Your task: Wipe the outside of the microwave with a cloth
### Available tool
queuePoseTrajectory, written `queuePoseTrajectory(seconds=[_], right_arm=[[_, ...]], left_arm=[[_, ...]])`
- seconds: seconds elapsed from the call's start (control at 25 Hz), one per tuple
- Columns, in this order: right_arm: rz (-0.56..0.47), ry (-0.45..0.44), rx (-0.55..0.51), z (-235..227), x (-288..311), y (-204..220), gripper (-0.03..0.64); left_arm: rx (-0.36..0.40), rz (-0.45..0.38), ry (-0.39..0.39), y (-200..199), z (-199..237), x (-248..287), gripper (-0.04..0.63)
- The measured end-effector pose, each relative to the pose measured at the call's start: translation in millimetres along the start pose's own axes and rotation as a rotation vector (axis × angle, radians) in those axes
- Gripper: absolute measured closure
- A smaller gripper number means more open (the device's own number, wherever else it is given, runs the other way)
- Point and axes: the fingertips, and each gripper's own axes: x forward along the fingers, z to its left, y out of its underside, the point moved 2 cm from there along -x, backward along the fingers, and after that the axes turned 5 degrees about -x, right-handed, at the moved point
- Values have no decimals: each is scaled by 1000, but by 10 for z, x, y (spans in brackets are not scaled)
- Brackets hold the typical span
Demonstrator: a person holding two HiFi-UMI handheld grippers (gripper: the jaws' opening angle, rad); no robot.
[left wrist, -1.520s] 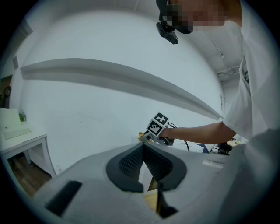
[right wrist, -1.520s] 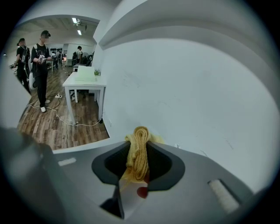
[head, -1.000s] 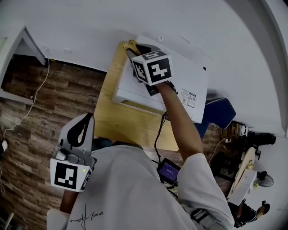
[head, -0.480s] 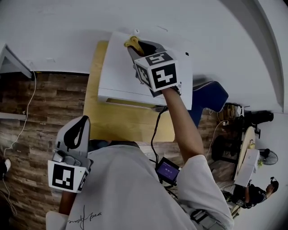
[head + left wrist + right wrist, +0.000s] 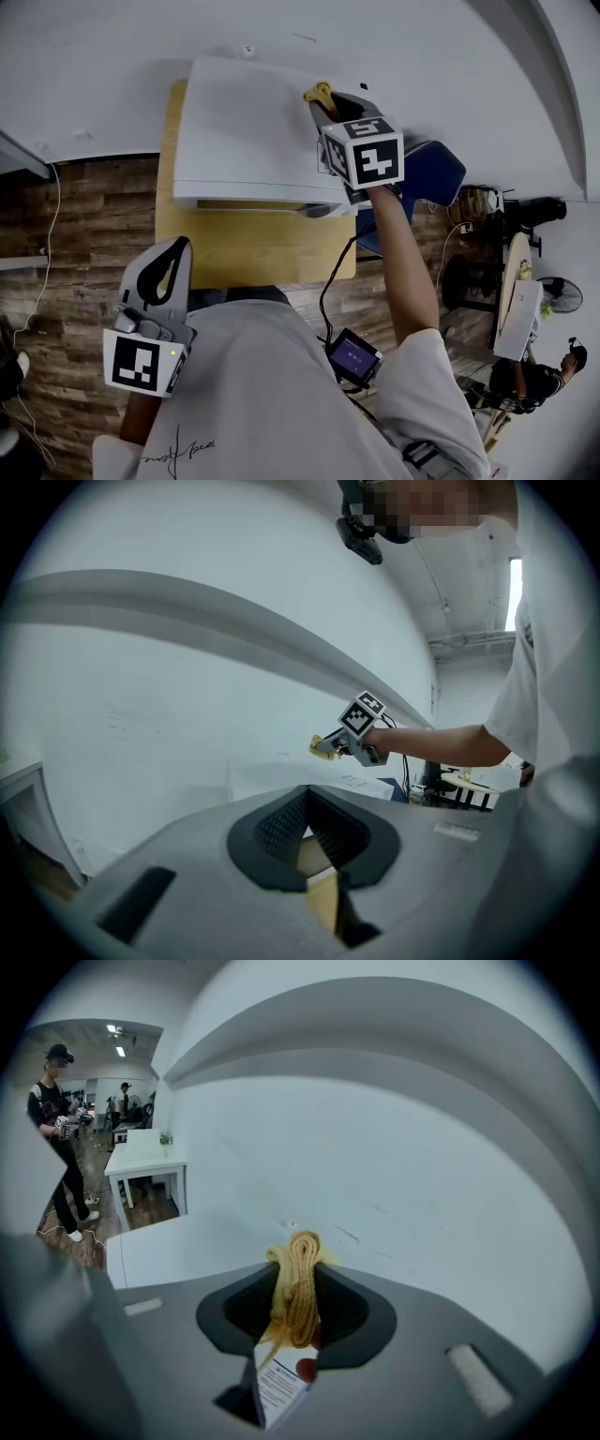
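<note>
right gripper [image 5: 324, 103] slid right across microwave [image 5: 242, 127] | cloth [image 5: 318, 92] pinched — at tips

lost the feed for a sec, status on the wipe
Right gripper shut on yellow cloth, at top back right corner of microwave. Left gripper shut, empty, held low. Nothing in the way.

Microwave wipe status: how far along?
Done: the yellow cloth is clamped in the right gripper. In hand: it is at the back right corner of the microwave top. Left: likely front and sides; nothing shows what is already wiped. The left gripper hangs shut, empty.
</note>
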Motion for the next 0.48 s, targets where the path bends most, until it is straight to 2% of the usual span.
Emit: queuePoseTrajectory(seconds=[0.48], right_arm=[[136, 151, 72, -953, -345, 1013, 499]], left_arm=[[26, 34, 67, 12, -317, 385, 598]])
